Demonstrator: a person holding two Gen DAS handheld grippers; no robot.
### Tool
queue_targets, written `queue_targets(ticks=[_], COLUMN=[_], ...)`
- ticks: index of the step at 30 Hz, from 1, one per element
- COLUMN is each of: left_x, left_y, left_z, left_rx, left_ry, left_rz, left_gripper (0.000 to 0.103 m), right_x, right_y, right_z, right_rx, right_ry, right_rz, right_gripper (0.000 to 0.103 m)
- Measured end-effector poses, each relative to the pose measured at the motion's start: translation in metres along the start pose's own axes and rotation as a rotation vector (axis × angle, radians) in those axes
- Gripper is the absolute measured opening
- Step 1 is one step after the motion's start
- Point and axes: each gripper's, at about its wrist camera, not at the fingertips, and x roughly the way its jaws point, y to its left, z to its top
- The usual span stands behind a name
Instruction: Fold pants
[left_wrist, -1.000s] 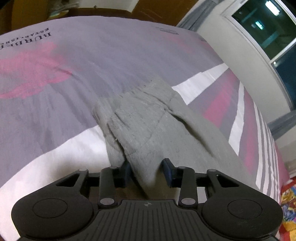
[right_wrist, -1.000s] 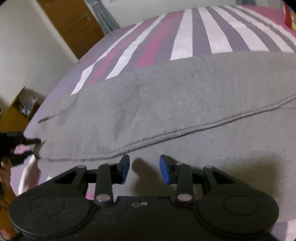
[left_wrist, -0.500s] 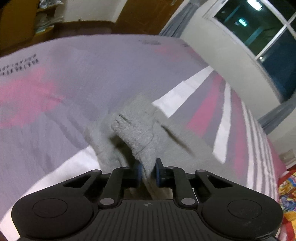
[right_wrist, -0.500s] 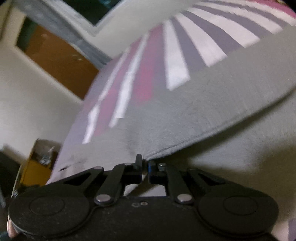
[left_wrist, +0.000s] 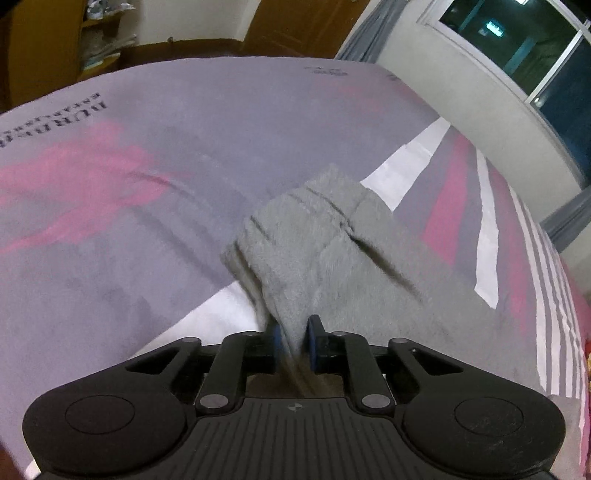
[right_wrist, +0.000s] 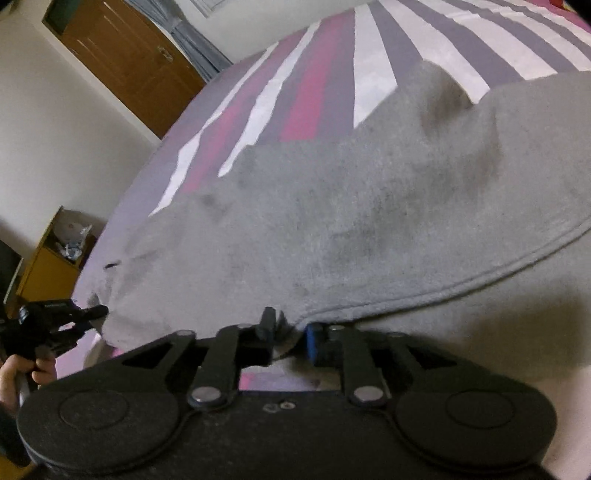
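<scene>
Grey fleece pants (left_wrist: 332, 258) lie on a bed with a purple, pink and white striped cover (left_wrist: 129, 221). My left gripper (left_wrist: 293, 341) is shut on the cuff end of a pant leg, which bunches up in front of it. My right gripper (right_wrist: 290, 334) is shut on the seamed edge of the pants (right_wrist: 369, 221) and lifts it a little off the cover. The left gripper also shows at the left edge of the right wrist view (right_wrist: 55, 325), held in a hand at the far end of the cloth.
A brown wooden door (right_wrist: 125, 62) and a yellow bedside cabinet (right_wrist: 48, 266) stand beyond the bed. A window (left_wrist: 535, 55) and white wall lie past the bed's far side. A colourful cloth (left_wrist: 585, 354) lies at the bed's right edge.
Both grippers were open over the cloth one second ago and have closed on it. The pant leg and the seamed edge are now lifted and bunched.
</scene>
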Motion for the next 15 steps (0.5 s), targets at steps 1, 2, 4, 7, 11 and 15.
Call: queue_targets(ticks=[1, 2, 4, 7, 11, 15], left_x=[-0.007, -0.016, -0.032, -0.049, -0.045, -0.025], left_y=[-0.002, -0.006, -0.012, -0.037, -0.082, -0.123], left_z=[-0.003, -0.007, -0.018, -0.035, -0.058, -0.083], left_rx=[0.018, 0.04, 0.078, 0.157, 0.236, 0.311], left_ry=[-0.009, -0.023, -0.048, -0.052, 0.001, 0.058], left_rz=[0.0, 0.0, -0.018, -0.05, -0.108, -0.108], left_gripper=[0.016, 0.017, 0.017, 0.017, 0.017, 0.017], right_x=[-0.006, -0.013, -0.027, -0.043, -0.066, -0.084], right_y=[0.0, -0.003, -0.009, -0.025, -0.06, -0.095], right_z=[0.004, 0.004, 0.007, 0.004, 0.005, 0.007], right_rx=[-0.001, -0.002, 0.005, 0.003, 0.074, 0.152], right_ry=[-0.008, -0.016, -0.026, -0.04, -0.071, -0.111], right_rz=[0.002, 0.004, 0.003, -0.034, -0.1, -0.155], right_gripper=[0.023, 0.023, 0.024, 0.024, 0.025, 0.025])
